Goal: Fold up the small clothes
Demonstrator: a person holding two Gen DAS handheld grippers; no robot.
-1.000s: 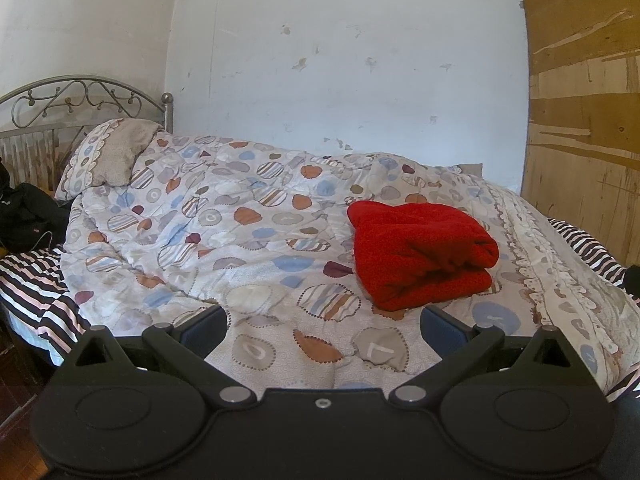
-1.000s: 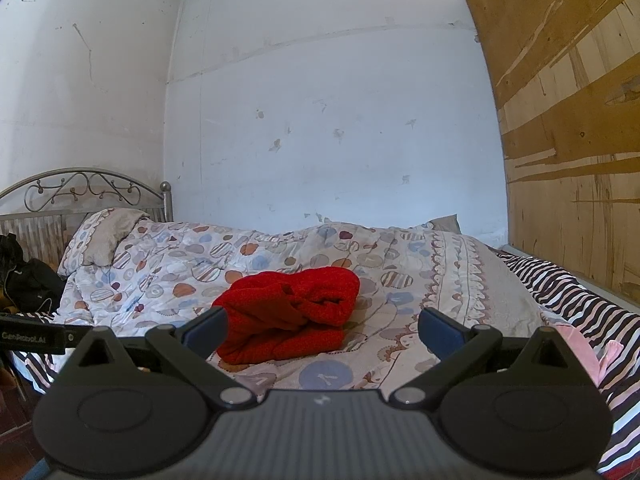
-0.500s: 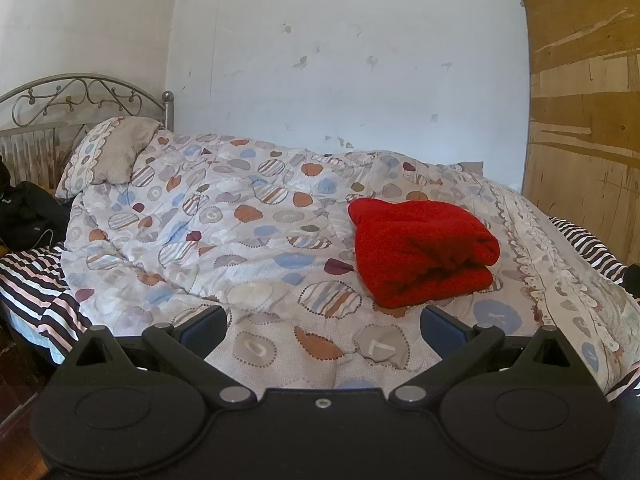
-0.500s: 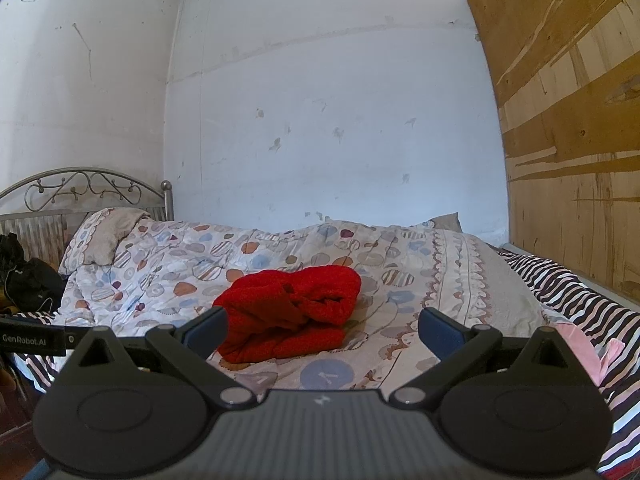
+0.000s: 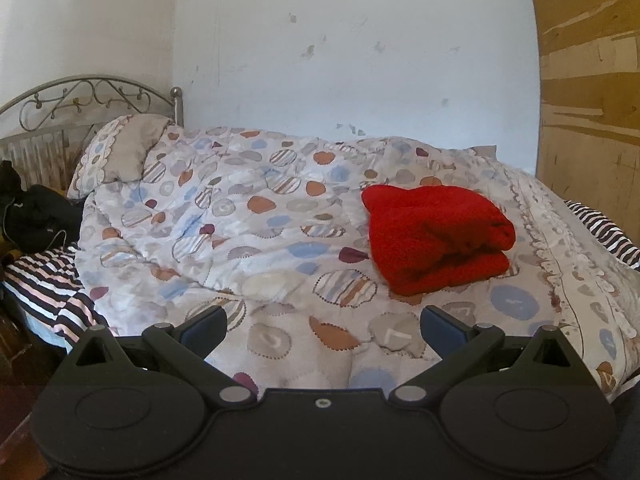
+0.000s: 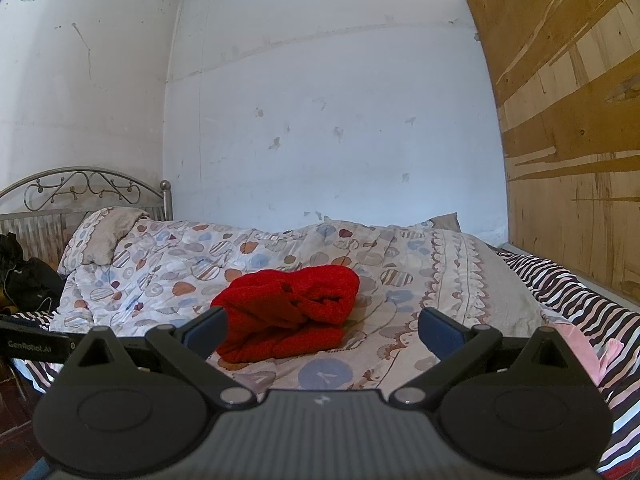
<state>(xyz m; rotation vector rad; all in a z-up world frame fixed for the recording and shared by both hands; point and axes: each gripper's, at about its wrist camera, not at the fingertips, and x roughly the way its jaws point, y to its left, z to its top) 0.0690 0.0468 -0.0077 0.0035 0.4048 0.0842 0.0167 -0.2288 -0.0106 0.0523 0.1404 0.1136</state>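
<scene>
The bed (image 5: pixel 48 296) fills both views, and its patterned quilt (image 5: pixel 240 248) is spread out across it — a broad, soft surface that serves as the work table for folding. A plywood panel (image 6: pixel 568 128) closes the scene at 3 o'clock, and a metal headboard (image 6: pixel 80 188) with a pillow (image 5: pixel 120 156) leaning on it sits at about 9 o'clock. A striped sheet (image 6: pixel 560 284) shows along the quilt's right edge, with something pink (image 6: pixel 580 344) lying on it at 4 o'clock in the right view; a dark heap (image 5: pixel 36 216) rests at 9 o'clock near the headboard.

The red garment (image 5: pixel 432 236) lies on the quilt at roughly 2 o'clock in the left view, and just above centre in the right view. It is doubled over into a thick bundle, layers stacked, so it looks already folded, probably set there as finished.

The left gripper (image 5: pixel 322 326) hangs clear of the cloth, fingers spread wide and holding nothing. The right gripper (image 6: pixel 322 326) does the same — fingers wide apart, empty, near the garment but not touching it. Both seem held back because no grasp is under way.
</scene>
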